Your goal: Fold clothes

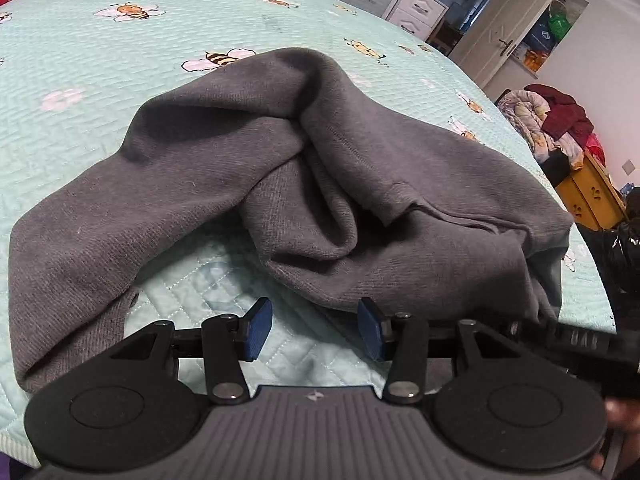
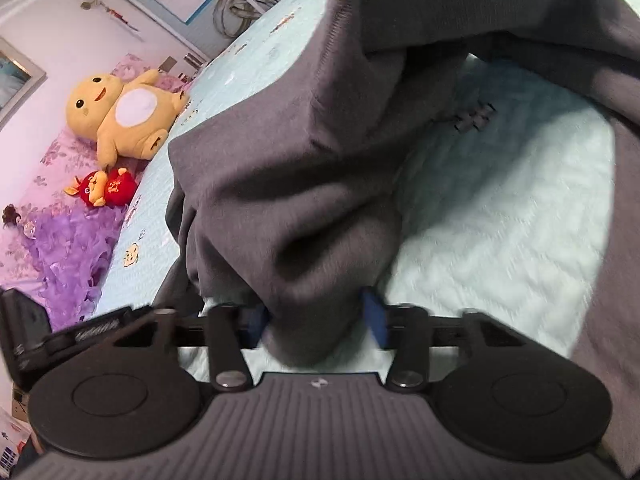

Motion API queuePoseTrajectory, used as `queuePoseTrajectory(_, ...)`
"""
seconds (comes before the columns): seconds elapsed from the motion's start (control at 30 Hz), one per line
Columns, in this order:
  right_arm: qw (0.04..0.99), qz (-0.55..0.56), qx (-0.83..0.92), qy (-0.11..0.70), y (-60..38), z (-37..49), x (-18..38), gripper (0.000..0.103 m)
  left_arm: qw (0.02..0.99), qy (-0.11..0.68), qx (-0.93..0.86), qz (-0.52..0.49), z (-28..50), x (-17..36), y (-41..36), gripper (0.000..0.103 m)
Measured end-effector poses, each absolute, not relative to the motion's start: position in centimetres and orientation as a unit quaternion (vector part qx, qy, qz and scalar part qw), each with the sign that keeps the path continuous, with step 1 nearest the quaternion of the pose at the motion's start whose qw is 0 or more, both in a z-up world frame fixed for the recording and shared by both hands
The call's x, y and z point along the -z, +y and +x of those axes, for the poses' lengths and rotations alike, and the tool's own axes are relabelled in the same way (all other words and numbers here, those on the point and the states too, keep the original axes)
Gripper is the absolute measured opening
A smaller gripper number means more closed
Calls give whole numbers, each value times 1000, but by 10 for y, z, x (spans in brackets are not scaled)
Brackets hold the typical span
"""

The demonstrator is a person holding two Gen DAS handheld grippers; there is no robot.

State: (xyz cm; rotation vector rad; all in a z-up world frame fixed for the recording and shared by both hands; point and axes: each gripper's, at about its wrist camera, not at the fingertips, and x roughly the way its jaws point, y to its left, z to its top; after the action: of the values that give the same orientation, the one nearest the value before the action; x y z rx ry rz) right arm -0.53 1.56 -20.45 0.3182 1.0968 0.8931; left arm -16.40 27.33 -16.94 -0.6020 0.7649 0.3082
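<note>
The grey garment (image 1: 304, 184) lies crumpled mid-frame on the bed (image 1: 100, 60), a bunched edge clamped in the right tool (image 2: 316, 320), while the left tool (image 1: 316, 330), spread and empty, hovers just below its near hem.

The right claw (image 2: 316, 322) is gripping a bunched fold of the grey garment (image 2: 288, 168) between its blue pads (image 2: 374, 316). The garment is hanging in front of the camera, draping over the bed (image 2: 500, 216). A yellow plush (image 2: 124, 114) and a red plush (image 2: 102, 186) are lying left, beside the bed.
</note>
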Motion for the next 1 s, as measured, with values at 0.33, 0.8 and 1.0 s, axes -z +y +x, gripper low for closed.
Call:
queuePoseTrajectory(0.33,801,152,-381,437,-31,-3,176,11,880,340,-154,-295,-170,160,288,54)
queuePoseTrajectory(0.8,926,-31,-154,344,-121,-20,189,70,868,366,-155,-299,-162,181,282,54)
queuePoseTrajectory(1.0,895,32,-183,405,-119,13,208,28,869,367,-159,-290,-165,178,281,54)
